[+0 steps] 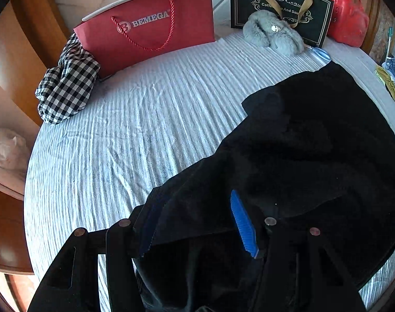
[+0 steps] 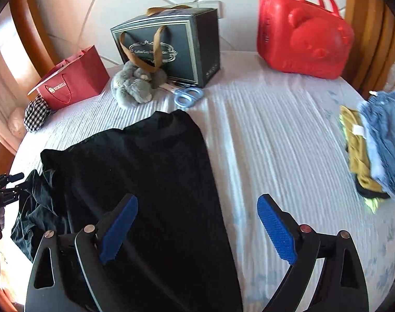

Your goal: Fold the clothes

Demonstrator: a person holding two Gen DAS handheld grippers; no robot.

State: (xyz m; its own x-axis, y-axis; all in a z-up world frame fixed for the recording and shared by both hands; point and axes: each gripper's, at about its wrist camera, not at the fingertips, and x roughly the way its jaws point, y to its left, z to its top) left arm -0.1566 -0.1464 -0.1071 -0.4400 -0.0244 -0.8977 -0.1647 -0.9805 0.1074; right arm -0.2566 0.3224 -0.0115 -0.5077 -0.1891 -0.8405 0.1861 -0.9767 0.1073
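The right gripper (image 2: 197,226) stands nearest, its blue ribbed pads spread wide and grasping nothing: one pad hangs over the black soft-fabric garment (image 2: 150,171), the other over bare sheet just beside the garment's straight edge. That stance suggests it is poised beside the cloth, not gripping it.

The left gripper (image 1: 197,223) sits lower on the same garment (image 1: 301,143). Its jaws are partly parted, and a loose fold of black cloth lies between them and drapes over one pad; whether the pads press on it I cannot tell.

The garment lies spread across the blue-and-white striped bedsheet (image 1: 119,130), reaching from the near edge towards the far end. One long side is straight and smooth, which reads as a fold already laid; the other side is bunched and crumpled, so folding looks unfinished.

Beyond the garment's far tip lie light-blue-handled scissors (image 2: 188,96) and a grey furry plush toy (image 2: 135,85). A stack of folded blue and mustard clothes (image 2: 374,150) rests well apart to its side.
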